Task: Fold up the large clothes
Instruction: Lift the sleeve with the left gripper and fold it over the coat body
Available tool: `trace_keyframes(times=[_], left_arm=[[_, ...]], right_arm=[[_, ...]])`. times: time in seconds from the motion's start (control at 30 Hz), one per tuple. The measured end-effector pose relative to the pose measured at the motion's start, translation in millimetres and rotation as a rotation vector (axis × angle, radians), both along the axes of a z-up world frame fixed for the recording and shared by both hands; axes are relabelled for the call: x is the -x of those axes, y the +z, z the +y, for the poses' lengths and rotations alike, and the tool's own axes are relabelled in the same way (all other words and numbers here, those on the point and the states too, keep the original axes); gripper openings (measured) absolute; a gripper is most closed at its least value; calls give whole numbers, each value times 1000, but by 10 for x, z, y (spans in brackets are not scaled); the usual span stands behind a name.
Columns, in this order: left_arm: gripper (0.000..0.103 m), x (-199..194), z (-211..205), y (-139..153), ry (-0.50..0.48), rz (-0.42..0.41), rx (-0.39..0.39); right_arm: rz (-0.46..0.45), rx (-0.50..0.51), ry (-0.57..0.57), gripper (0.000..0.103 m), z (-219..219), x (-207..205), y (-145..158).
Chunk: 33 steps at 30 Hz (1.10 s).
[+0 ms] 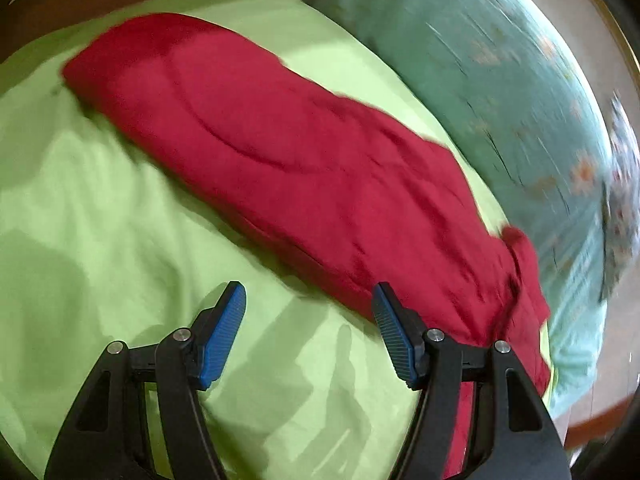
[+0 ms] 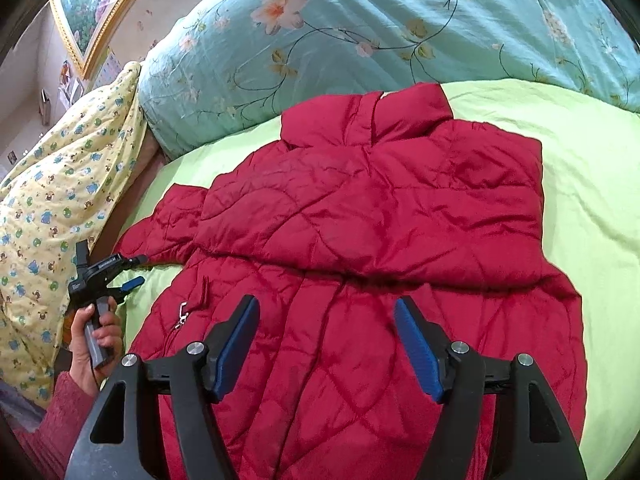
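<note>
At the far left, against the wall, hangs a gilt-framed picture (image 2: 102, 8), and below it a yellow quilt (image 2: 60, 184) printed with small blue and green figures is heaped along the edge of the bed. Just in front of that heap a hand (image 2: 94, 340) in a dark red knitted sleeve grips the handle of the left gripper (image 2: 134, 270), which from the right wrist view is small and seen side-on at the jacket's left sleeve. In its own view the left gripper (image 1: 308, 330) has its blue pads (image 1: 224, 332) wide apart with nothing between them, above the lime green sheet (image 1: 100, 208) and close to the near edge of the garment; that view is smeared with motion.

The red quilted jacket (image 2: 360, 240) lies flat in the middle of the bed on the green sheet, collar toward the pillows, with its upper part folded over the body so a thick fold runs across it. One sleeve sticks out to the left. A small metal zipper pull (image 2: 182, 314) shows on the left side of the front.

The right gripper (image 2: 326, 346) is over the lower half of the jacket, its blue fingers spread apart and holding nothing.

Behind the jacket, filling the back and right, lies a big teal duvet (image 2: 380, 28) with pale flowers and trailing vines.
</note>
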<state>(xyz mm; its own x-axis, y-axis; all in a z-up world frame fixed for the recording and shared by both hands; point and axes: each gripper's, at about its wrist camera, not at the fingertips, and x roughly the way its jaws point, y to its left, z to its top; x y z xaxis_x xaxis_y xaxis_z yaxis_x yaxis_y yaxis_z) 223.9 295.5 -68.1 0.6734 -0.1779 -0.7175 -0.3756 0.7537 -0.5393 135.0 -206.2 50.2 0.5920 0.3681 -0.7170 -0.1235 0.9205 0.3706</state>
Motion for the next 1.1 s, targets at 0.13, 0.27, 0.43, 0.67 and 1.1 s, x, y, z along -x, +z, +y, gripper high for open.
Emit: trace_keyframes(times=[0.13, 0.27, 0.43, 0.67, 1.1], left_arm=[[65, -94, 357, -70, 85, -23, 27], [65, -259, 615, -98, 143, -55, 50], [58, -425, 785, -64, 194, -76, 68], [15, -336, 686, 247, 138, -153, 29], [13, -31, -212, 1046, -86, -375, 2]], right_arm=[[11, -3, -4, 72, 8, 15, -23], [14, -1, -2, 72, 41, 35, -20], [14, -1, 4, 71, 62, 57, -22], [23, -10, -23, 71, -22, 65, -73], [8, -30, -31, 71, -84, 113, -41]])
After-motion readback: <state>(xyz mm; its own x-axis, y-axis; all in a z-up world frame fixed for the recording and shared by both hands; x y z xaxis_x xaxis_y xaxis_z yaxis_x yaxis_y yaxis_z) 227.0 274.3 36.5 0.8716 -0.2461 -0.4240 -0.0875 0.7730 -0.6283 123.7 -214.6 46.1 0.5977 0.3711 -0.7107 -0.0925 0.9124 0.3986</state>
